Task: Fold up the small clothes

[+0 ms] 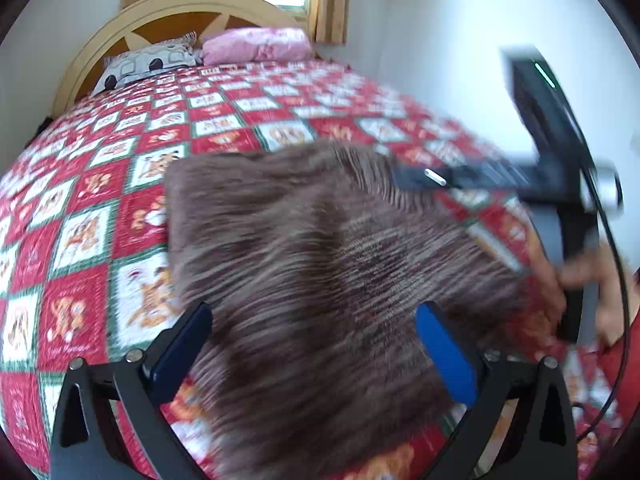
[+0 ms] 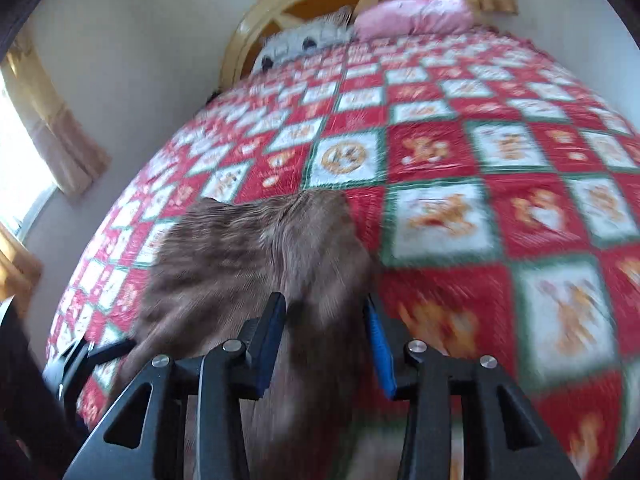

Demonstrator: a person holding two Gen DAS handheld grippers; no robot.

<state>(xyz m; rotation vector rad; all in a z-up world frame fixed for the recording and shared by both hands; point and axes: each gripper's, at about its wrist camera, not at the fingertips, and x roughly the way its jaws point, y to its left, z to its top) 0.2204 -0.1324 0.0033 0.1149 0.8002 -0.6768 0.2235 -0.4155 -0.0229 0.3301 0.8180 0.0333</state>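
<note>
A brown striped cloth [image 1: 320, 264] lies spread on a bed covered by a red, white and green checked quilt [image 1: 120, 184], and both views are smeared by motion blur. In the left wrist view the left claw [image 1: 316, 344] stands spread wide, its two blue-padded fingers [image 1: 446, 352] well apart over the near part of the cloth, with no pad pressing on the fabric. In the same view the right claw [image 1: 432, 176] reaches in from the right side, its tip at the far right edge of the cloth; a hand [image 1: 588, 280] grips its handle low at the right, and a dark cable [image 1: 616, 264] curves past it. In the right wrist view the right claw [image 2: 326, 332] is partly spread, a raised fold of the cloth [image 2: 256, 264] sits in the gap between the fingers [image 2: 378, 344], and whether the pads press on it cannot be told through the blur. Part of the left claw [image 2: 80, 356] shows at the lower left edge of that view. At the head of the bed, against a curved yellow headboard [image 1: 172, 12], lie a grey patterned pillow [image 1: 148, 64] and a pink pillow [image 1: 256, 46], with yellow curtains [image 1: 328, 0] beside a bright window behind.
</note>
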